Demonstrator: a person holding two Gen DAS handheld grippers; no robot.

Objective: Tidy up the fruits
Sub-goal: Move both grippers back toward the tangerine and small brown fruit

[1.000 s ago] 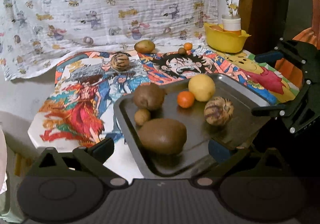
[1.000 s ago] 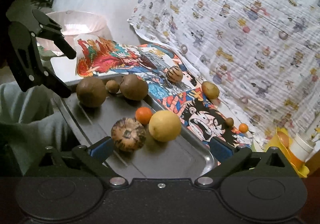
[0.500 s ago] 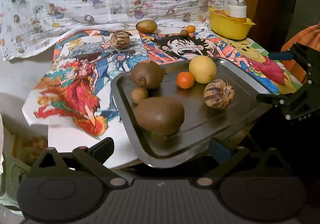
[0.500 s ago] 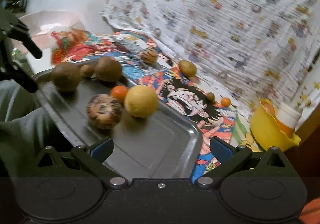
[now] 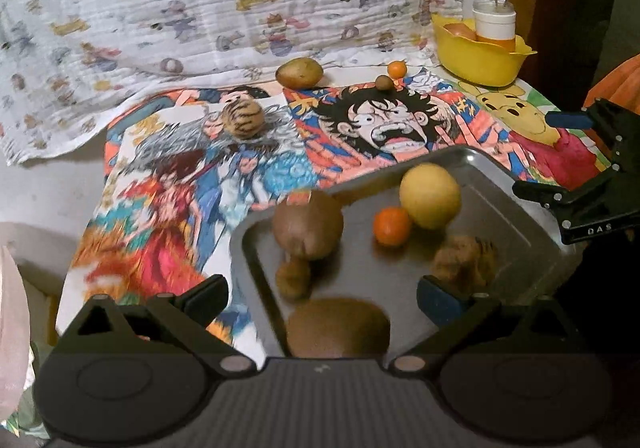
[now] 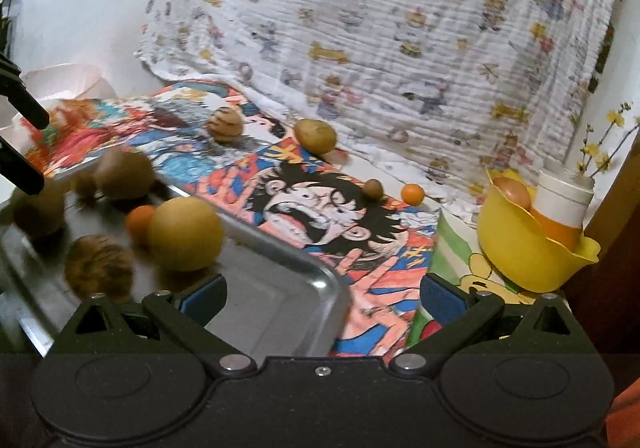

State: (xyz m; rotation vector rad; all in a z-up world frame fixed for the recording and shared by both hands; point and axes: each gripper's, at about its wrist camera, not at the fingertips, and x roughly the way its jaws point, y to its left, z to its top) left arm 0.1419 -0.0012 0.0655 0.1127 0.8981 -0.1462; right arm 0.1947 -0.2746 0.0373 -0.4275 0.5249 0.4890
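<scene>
Metal, the shallow grey baking tray [image 5: 516, 232] looks rigid but slick; its round loose fruits will likely roll, so grip opposite rims. Both hand-held grippers, left [image 5: 322, 294] and right [image 6: 323, 294], gape wide, holding nothing.

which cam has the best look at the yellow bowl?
Right wrist. The yellow bowl sits large and close on the right, showing its wavy rim, a white cup and a fruit inside. In the left wrist view it is smaller and farther back, top right, with the same contents visible.
</scene>
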